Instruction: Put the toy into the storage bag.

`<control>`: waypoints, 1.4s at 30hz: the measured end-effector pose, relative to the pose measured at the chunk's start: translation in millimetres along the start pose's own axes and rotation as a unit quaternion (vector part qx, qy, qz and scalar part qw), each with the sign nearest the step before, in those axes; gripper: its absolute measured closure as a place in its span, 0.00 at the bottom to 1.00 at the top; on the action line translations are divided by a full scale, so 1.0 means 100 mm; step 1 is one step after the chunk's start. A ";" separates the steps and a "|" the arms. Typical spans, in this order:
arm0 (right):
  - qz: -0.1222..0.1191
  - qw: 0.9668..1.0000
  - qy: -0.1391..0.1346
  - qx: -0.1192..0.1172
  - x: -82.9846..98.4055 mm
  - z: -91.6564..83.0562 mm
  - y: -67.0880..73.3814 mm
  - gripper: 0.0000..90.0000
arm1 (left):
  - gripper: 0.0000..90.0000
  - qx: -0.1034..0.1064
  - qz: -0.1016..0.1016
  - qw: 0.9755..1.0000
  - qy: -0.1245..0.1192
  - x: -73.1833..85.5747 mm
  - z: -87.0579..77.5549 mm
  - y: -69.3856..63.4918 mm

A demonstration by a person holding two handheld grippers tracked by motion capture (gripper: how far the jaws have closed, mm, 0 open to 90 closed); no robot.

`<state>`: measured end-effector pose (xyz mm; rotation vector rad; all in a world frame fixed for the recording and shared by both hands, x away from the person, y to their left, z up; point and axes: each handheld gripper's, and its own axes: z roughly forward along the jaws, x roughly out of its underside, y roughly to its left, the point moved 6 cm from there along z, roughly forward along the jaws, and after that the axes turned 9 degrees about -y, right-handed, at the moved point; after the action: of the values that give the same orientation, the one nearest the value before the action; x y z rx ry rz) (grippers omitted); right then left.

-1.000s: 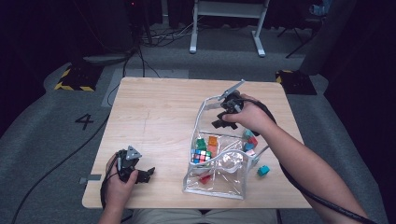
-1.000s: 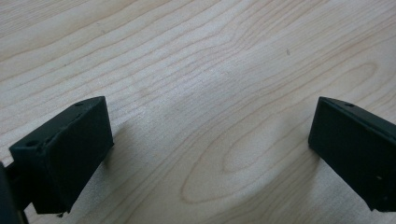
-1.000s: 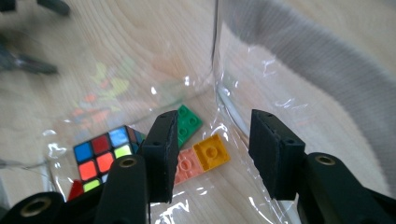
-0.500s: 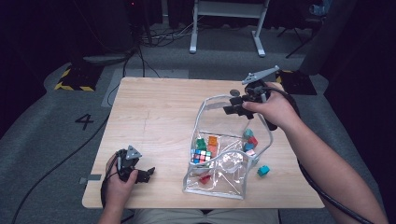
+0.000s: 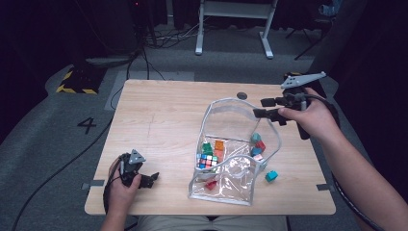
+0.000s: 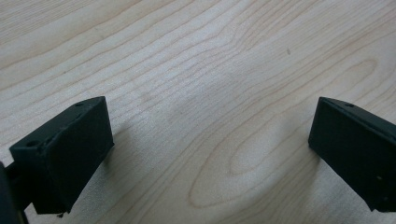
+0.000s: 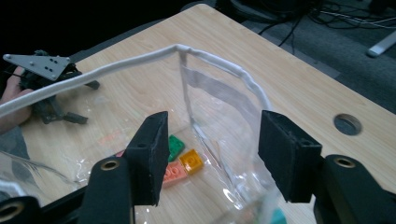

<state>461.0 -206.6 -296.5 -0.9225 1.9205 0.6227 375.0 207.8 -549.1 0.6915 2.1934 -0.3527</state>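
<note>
**High view: pouch mouth pulled open, grip just let go**

Clear pouch (image 5: 231, 163) lies on the table (image 5: 159, 125), long axis running from my edge to the far edge, white rim (image 5: 226, 102) pointing away. Blocks (image 5: 211, 153) sit inside; teal block (image 5: 271, 176) just beside it. My right gripper (image 5: 269, 108) at the rim's far corner, jaws just been opening, wide, pads clear. Left gripper (image 5: 144, 179), well apart, gapes empty. Next, I judge: load the stray block.

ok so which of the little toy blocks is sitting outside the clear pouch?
The teal block, alone on the bare table just right of the clear pouch. The green, orange, red blocks and the puzzle cube all lie inside the plastic.
</note>
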 end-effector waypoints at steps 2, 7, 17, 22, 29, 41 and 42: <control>0.000 1.000 -0.001 0.014 0.04 -0.10 -0.07 0.47 | 0.00 0.000 0.000 1.000 0.000 0.00 0.00 0.00; 0.016 0.999 -0.013 0.039 0.16 -0.33 -0.25 0.46 | 0.00 0.000 0.000 1.000 0.000 0.00 0.00 0.00; 0.052 0.995 -0.020 0.083 0.50 -0.53 -0.60 0.47 | 0.00 0.000 -0.001 1.000 -0.001 0.00 0.00 0.00; 0.065 0.994 0.003 0.093 0.81 -0.41 -0.72 0.47 | 0.00 0.000 -0.002 1.000 -0.002 0.00 0.00 0.00; 0.081 0.992 0.015 0.094 1.19 -0.18 -0.84 0.48 | 0.00 0.000 -0.001 1.000 -0.001 0.00 0.00 0.00; 0.097 0.991 0.041 0.078 1.63 0.29 -0.83 0.48 | 0.00 -0.001 -0.001 1.000 -0.001 0.00 0.00 0.00; 0.096 0.991 0.044 0.077 1.65 0.32 -0.82 0.48 | 0.00 0.000 -0.001 1.000 -0.001 0.00 0.00 0.00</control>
<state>488.9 -290.3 -461.3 -0.6828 2.1202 0.5428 375.0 207.6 -549.1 0.6882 2.1929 -0.3541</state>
